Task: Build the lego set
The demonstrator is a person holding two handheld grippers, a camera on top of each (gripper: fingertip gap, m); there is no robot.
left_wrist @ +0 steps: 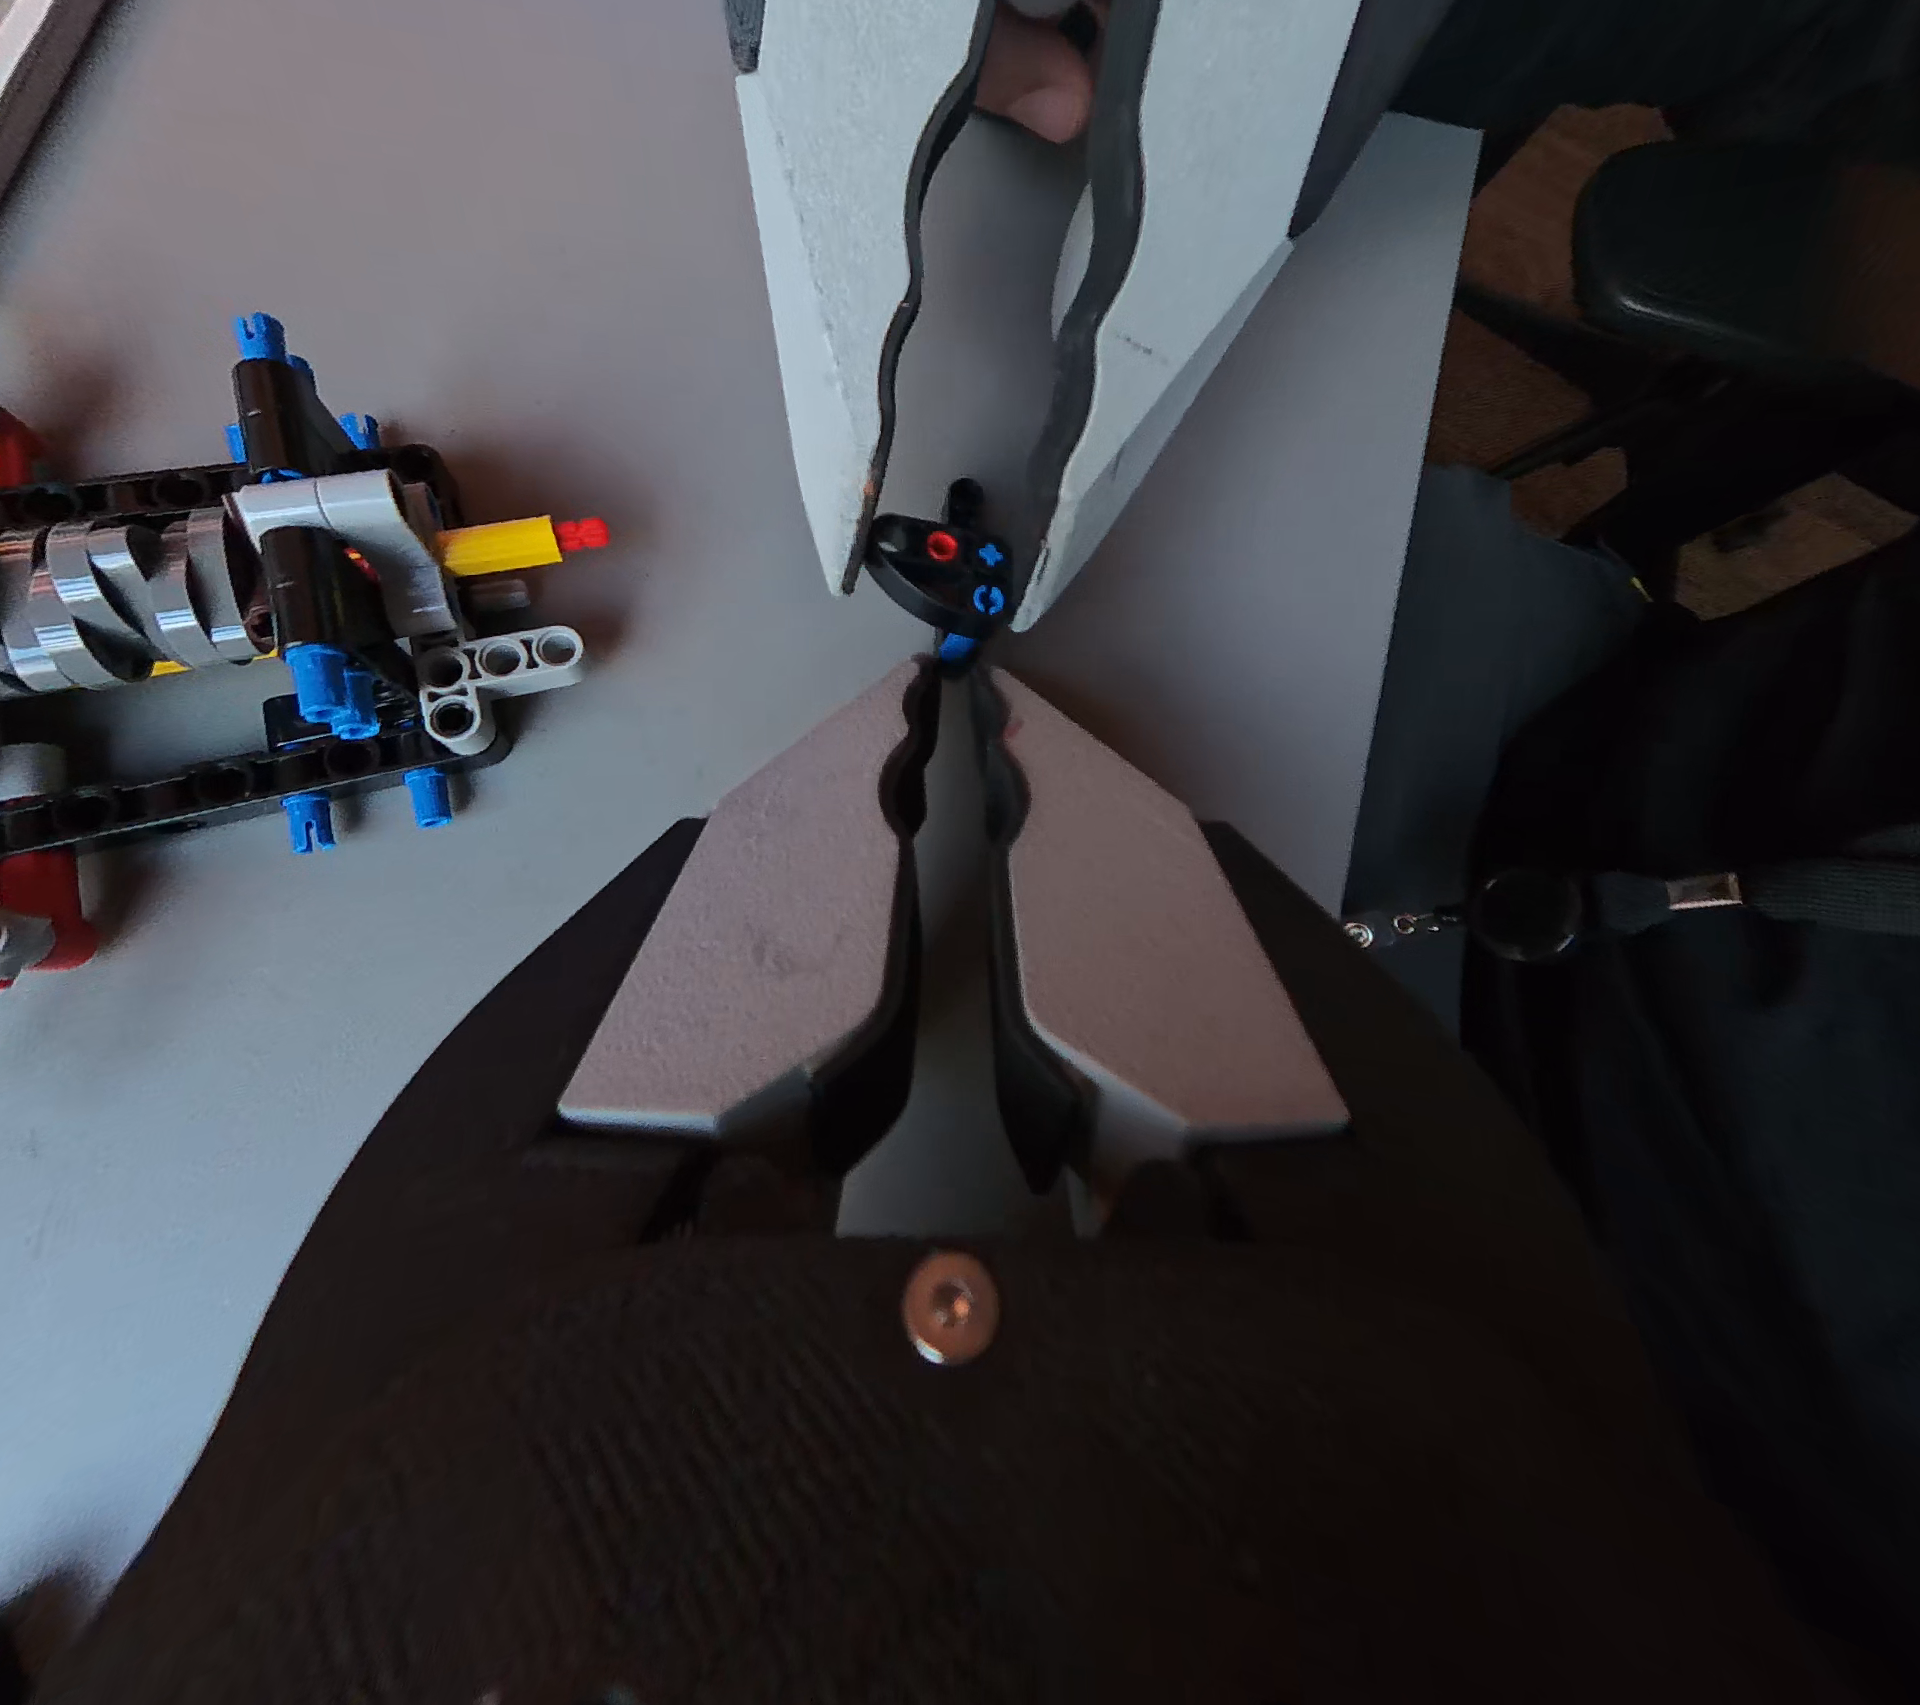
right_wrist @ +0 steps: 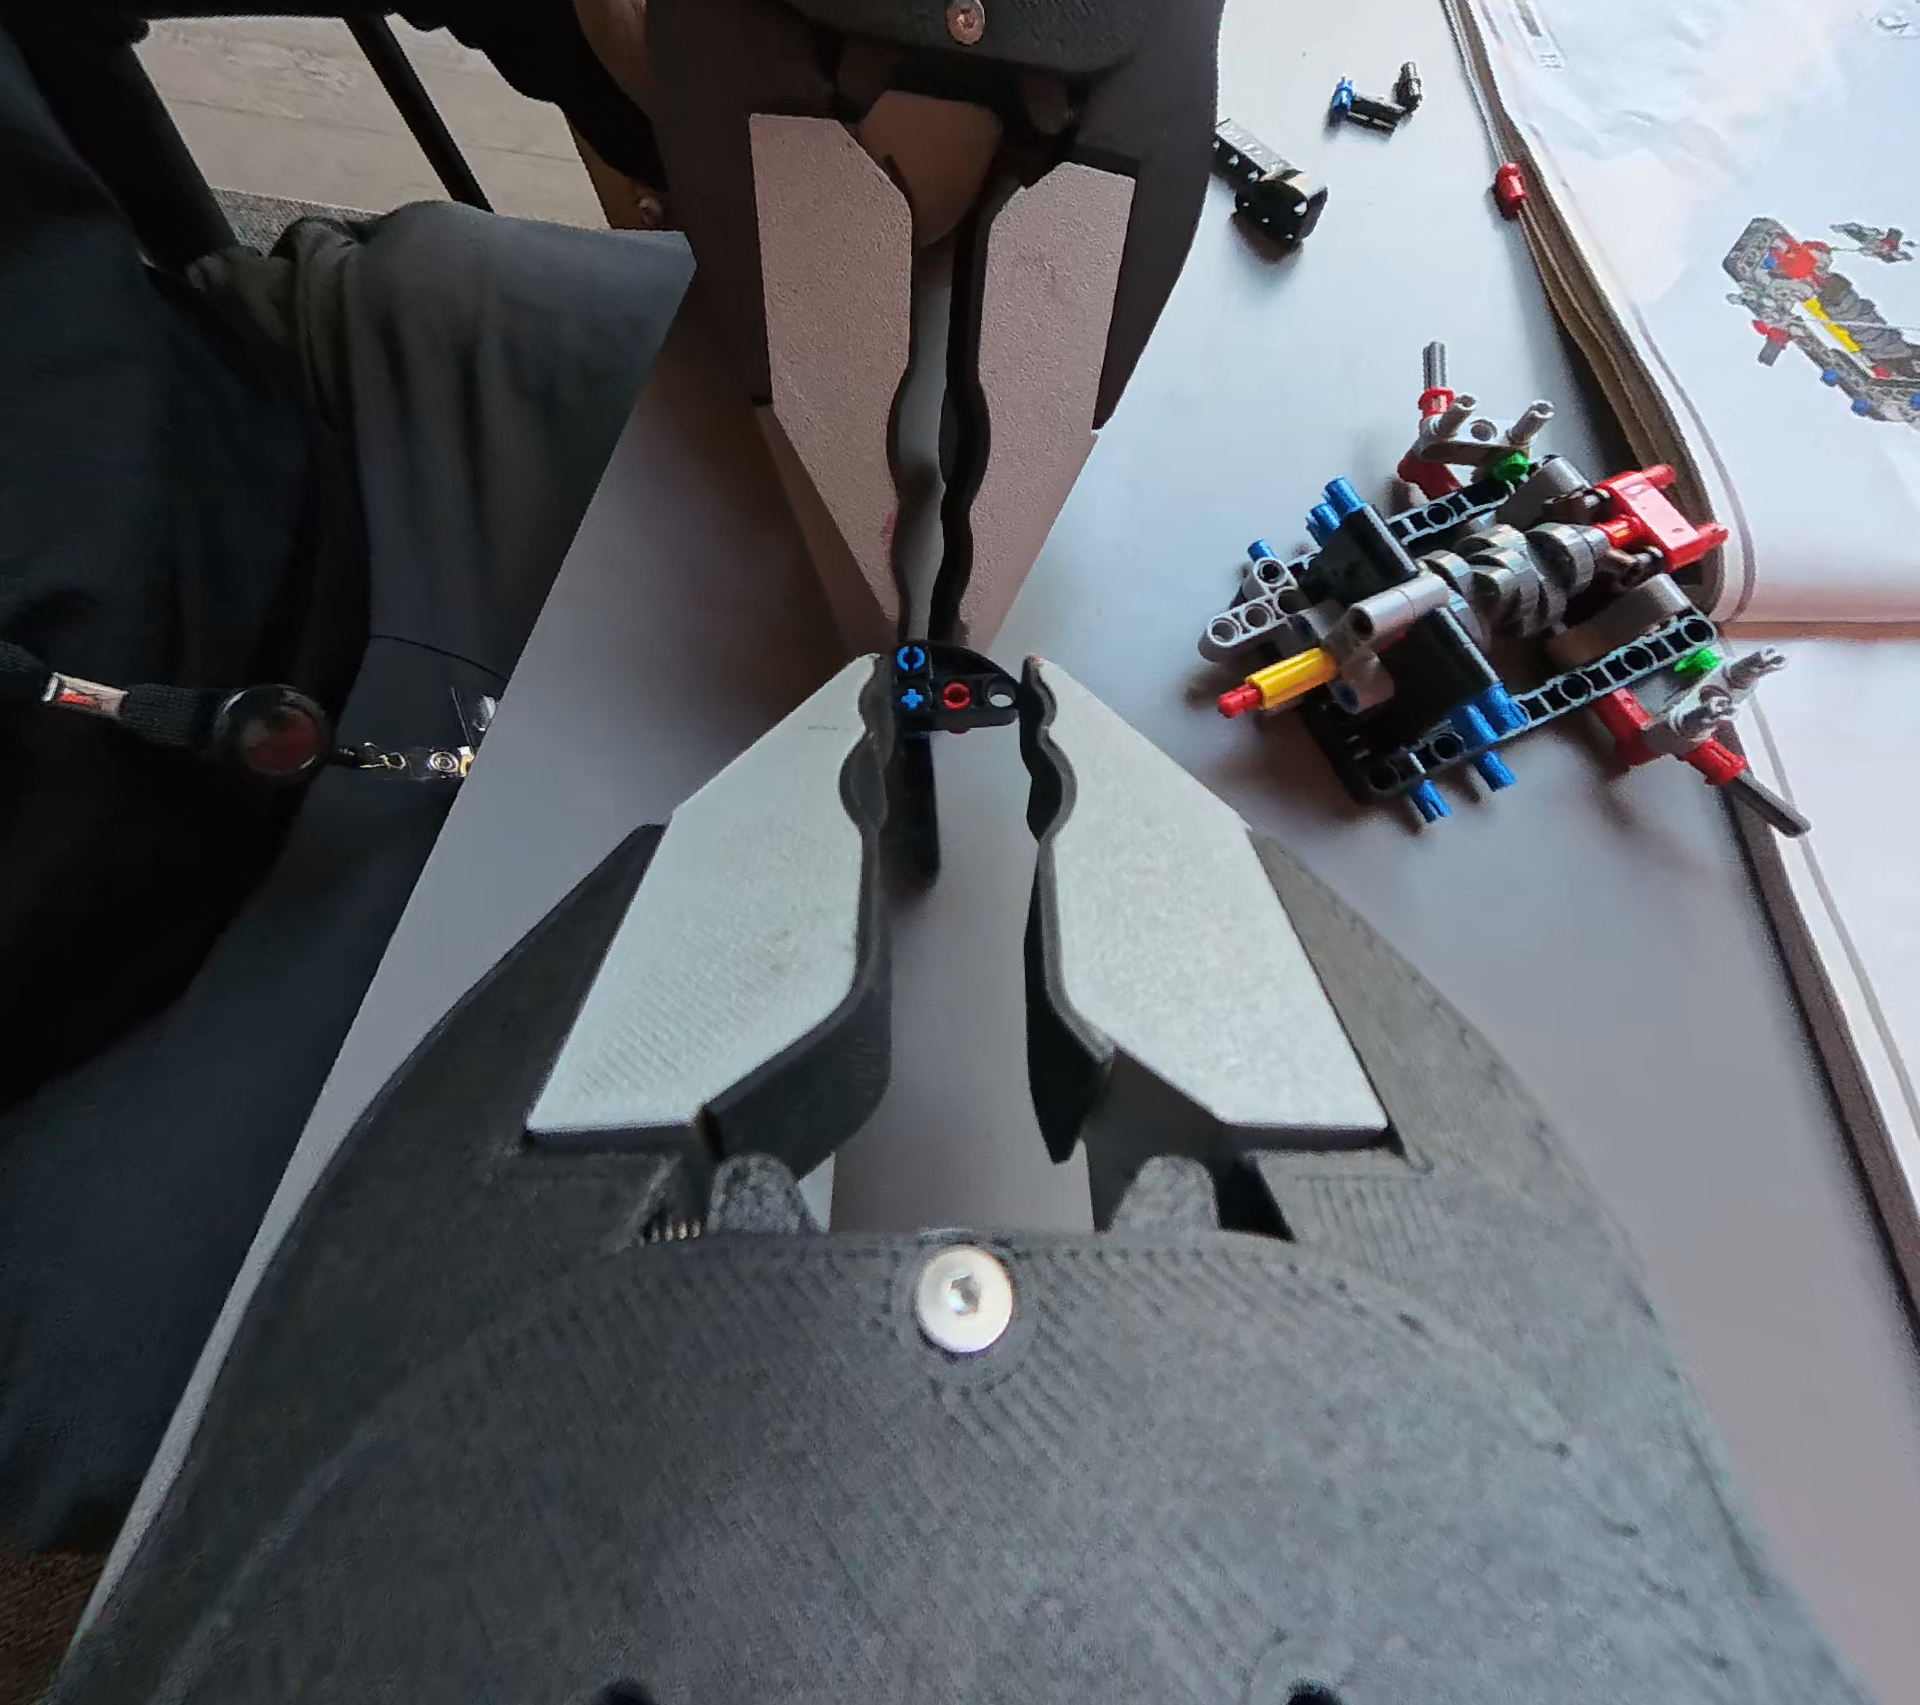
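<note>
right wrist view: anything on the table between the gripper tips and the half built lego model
No. In the right wrist view, the grey table is bare between the right gripper, which holds the small black piece, and the lego model.

Dim, even daylight; soft shadows under the lego assembly [right_wrist: 1475, 616] on the surface [right_wrist: 1195, 928]; strong wide-angle edge distortion.
</note>
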